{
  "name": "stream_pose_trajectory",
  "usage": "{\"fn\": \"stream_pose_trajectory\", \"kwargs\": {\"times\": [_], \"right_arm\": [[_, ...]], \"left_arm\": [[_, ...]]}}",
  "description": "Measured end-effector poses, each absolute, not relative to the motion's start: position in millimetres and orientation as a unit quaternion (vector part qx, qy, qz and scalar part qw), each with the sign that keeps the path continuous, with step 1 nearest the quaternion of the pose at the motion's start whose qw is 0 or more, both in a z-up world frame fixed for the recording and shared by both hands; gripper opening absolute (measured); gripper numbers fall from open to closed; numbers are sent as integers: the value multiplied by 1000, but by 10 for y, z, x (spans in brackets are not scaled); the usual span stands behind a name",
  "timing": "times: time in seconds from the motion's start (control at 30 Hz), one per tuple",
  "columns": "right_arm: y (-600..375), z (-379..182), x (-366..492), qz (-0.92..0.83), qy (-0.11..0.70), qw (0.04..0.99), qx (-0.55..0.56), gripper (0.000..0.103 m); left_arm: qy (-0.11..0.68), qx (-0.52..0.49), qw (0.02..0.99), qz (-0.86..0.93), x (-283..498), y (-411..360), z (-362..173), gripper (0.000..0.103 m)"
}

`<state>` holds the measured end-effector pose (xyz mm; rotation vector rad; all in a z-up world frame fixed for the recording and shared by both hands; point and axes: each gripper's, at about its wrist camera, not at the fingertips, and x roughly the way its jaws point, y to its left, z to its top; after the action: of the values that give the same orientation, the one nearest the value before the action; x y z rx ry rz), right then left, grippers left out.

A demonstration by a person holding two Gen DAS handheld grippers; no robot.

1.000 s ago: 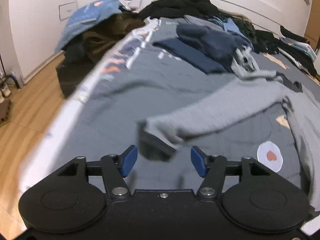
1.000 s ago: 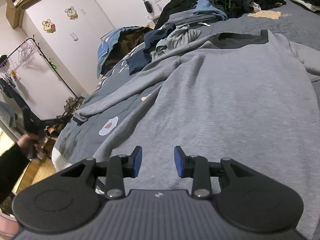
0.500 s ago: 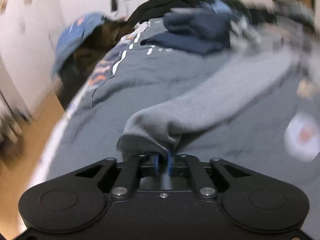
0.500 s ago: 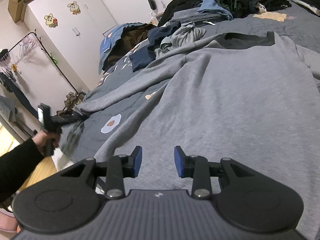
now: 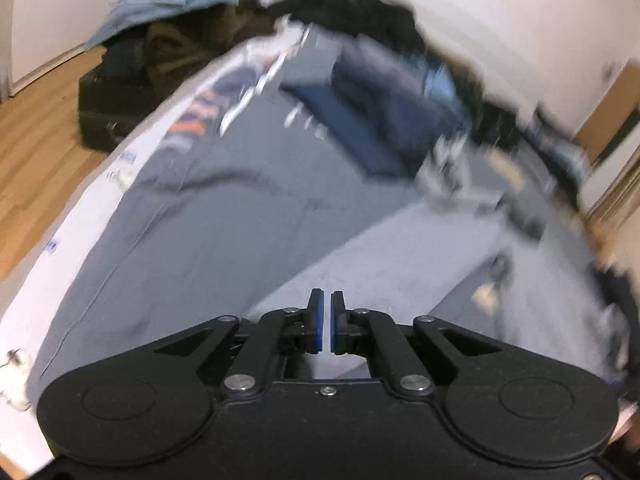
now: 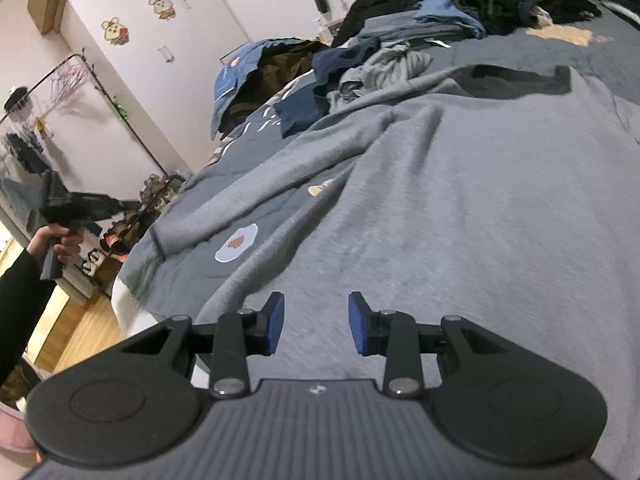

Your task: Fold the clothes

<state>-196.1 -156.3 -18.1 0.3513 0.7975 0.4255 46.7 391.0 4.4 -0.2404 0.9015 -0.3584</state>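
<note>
A grey sweatshirt [image 6: 460, 208] lies spread flat across the near half of the bed [image 6: 560, 52], so the space above it is open for a hand to pass. Its long sleeve [image 6: 248, 204] stretches out toward the bed's left edge, over a quilt patch printed with a fried egg [image 6: 236, 243]. Farther back, a heap of dark and blue clothes [image 6: 460, 4] crowds the head of the bed and blocks passage there. Left of the bed, a strip of wooden floor [image 5: 36, 128] is open, bounded by a black case [image 5: 108, 120] piled with garments and a clothes rack [image 6: 80, 80] against the wall.
</note>
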Motion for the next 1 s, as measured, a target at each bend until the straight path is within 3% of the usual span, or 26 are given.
{"fn": "stream_pose_trajectory", "kwargs": {"times": [0.07, 0.2, 0.27, 0.3, 0.57, 0.73, 0.9, 0.97, 1.0], "right_arm": [[-1518, -130, -1922, 211, 377, 887, 165, 34], [-1491, -49, -1914, 218, 367, 889, 167, 34], [-1504, -55, -1927, 216, 368, 889, 167, 34], [-1517, -67, -1926, 213, 370, 889, 168, 34], [-1739, -86, -1903, 169, 361, 901, 172, 34], [-2134, -16, -1785, 126, 343, 919, 148, 34], [-2679, 78, -1479, 79, 314, 938, 123, 34], [-2975, 106, -1267, 57, 309, 943, 113, 34], [-3104, 109, -1173, 49, 309, 944, 106, 34]], "left_arm": [[430, -91, 886, -147, 451, 3901, -66, 4], [414, -93, 897, -125, 282, 3967, -233, 18], [410, -88, 899, -130, 164, 3911, -331, 42], [408, -77, 900, -130, 106, 3849, -377, 47], [439, -18, 892, -105, 45, 3526, -686, 47], [364, 5, 925, -110, 91, 3294, -241, 47], [306, 81, 930, -187, 343, 2380, 219, 46], [288, 111, 923, -228, 483, 1873, 312, 40], [282, 125, 918, -250, 556, 1618, 330, 30]]}}
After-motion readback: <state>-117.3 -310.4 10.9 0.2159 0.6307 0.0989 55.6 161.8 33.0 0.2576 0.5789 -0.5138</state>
